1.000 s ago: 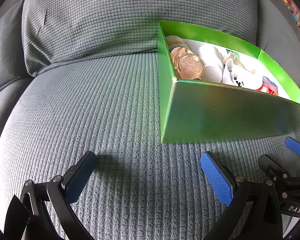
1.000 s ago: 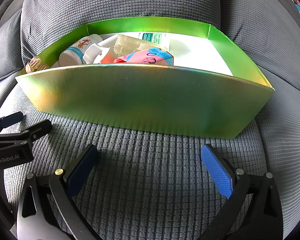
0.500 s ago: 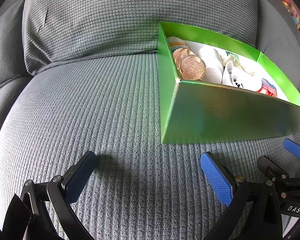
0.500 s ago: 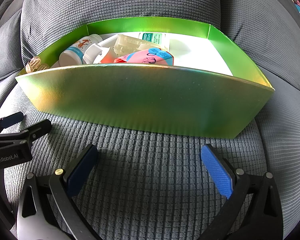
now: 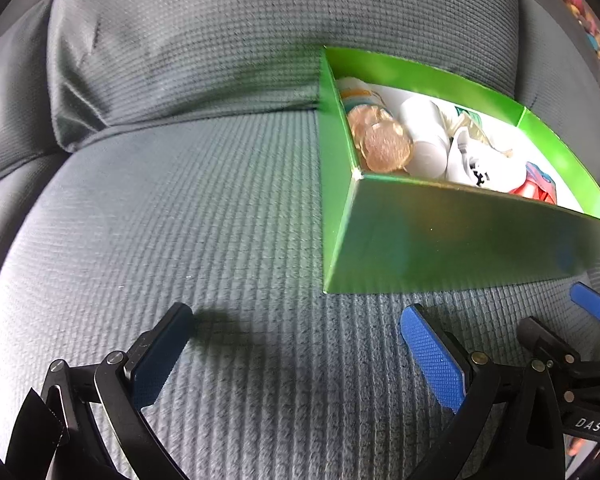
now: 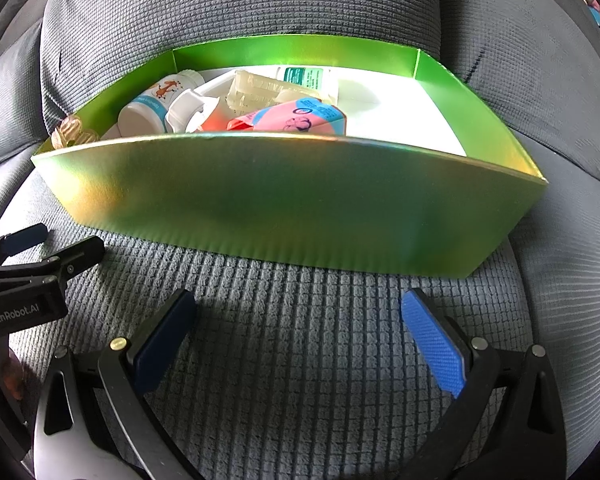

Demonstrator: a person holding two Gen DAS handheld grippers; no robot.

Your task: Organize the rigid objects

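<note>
A shiny green box (image 6: 284, 204) sits on a grey sofa seat, holding a white bottle (image 6: 152, 106), a clear plastic piece (image 6: 256, 92), a pink and blue carton (image 6: 296, 118) and gold-foil rounds (image 5: 384, 148). In the left wrist view the box (image 5: 440, 240) lies to the upper right. My left gripper (image 5: 296, 354) is open and empty over bare seat fabric, left of the box. My right gripper (image 6: 300, 338) is open and empty just in front of the box's near wall. Each gripper shows at the edge of the other's view.
A grey back cushion (image 5: 260, 28) rises behind the seat and the box. The seat fabric (image 5: 160, 208) spreads wide to the left of the box. Colourful items (image 6: 596, 8) show at the far upper right edge.
The left wrist view has shifted slightly, so the box sits a little lower and nearer. The right gripper and box look unchanged. Both grippers stay open.
</note>
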